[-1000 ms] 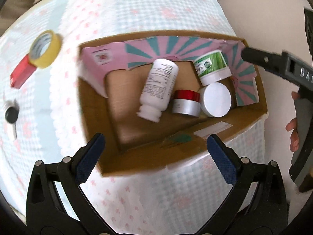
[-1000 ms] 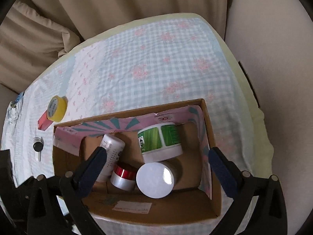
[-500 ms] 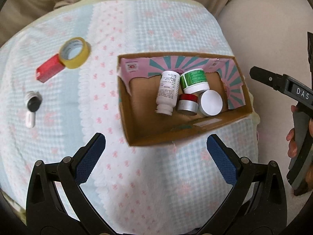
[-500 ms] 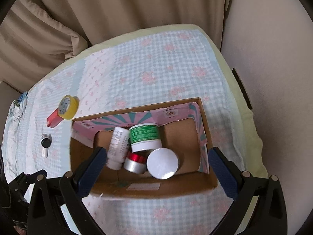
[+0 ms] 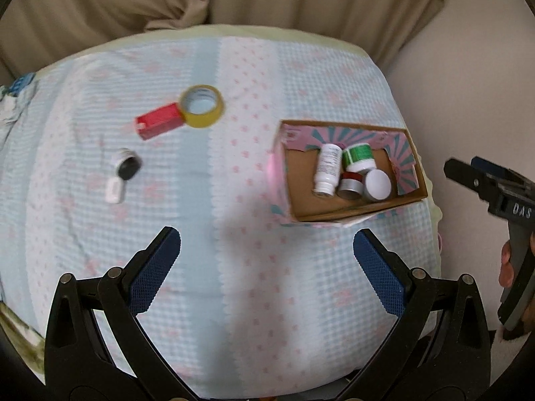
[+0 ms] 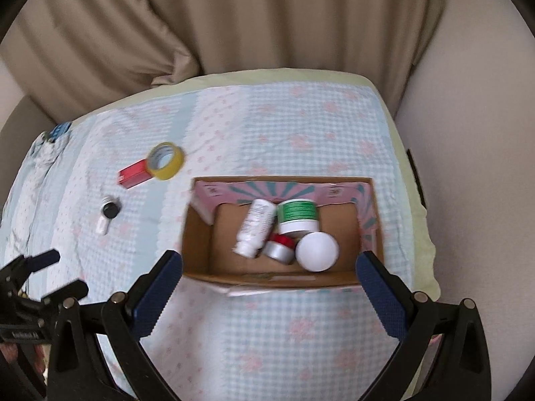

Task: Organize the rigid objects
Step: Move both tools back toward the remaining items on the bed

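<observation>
Between picks: both left tongs (image 5: 266, 245) & right tongs (image 6: 269, 269) wide, empty, above the box (image 6: 195, 234) w/ bottle (image 6: 255, 225) + 3 jars inside; tape roll (image 5: 202, 111), red block (image 5: 157, 126), black-capped item (image 5: 126, 167) lie left of box, so probably grab tape next.

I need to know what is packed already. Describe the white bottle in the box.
The white bottle looks like plastic, with a printed label too blurred to read and a white cap. It lies on its side on the floor of the cardboard box, cap toward the near wall, beside the green-labelled jar and the red-and-silver tin. No fingers touch it.
</observation>
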Available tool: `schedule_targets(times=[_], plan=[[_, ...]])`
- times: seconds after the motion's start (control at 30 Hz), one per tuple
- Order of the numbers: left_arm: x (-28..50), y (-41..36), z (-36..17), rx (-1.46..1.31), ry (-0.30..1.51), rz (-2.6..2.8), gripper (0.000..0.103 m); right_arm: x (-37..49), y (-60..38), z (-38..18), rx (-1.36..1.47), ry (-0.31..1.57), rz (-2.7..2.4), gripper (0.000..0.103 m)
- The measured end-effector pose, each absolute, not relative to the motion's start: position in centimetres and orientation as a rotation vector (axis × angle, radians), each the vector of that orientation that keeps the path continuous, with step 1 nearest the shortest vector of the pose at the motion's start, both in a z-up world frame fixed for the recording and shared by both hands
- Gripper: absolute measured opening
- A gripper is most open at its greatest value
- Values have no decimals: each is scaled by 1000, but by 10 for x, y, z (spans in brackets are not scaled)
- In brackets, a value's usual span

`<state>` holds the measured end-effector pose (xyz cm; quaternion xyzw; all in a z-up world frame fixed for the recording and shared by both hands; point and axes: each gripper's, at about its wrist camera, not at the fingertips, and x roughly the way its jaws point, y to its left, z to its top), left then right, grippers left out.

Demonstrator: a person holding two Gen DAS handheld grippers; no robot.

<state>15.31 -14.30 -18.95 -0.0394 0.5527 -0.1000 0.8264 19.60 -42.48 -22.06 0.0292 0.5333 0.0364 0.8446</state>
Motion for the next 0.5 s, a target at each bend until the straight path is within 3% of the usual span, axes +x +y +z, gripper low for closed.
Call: schedule_targets(times=[0.5], plan=[[132,52,-180,-69,1143,-96,103,181,-253,-209,99,1115,153,103]])
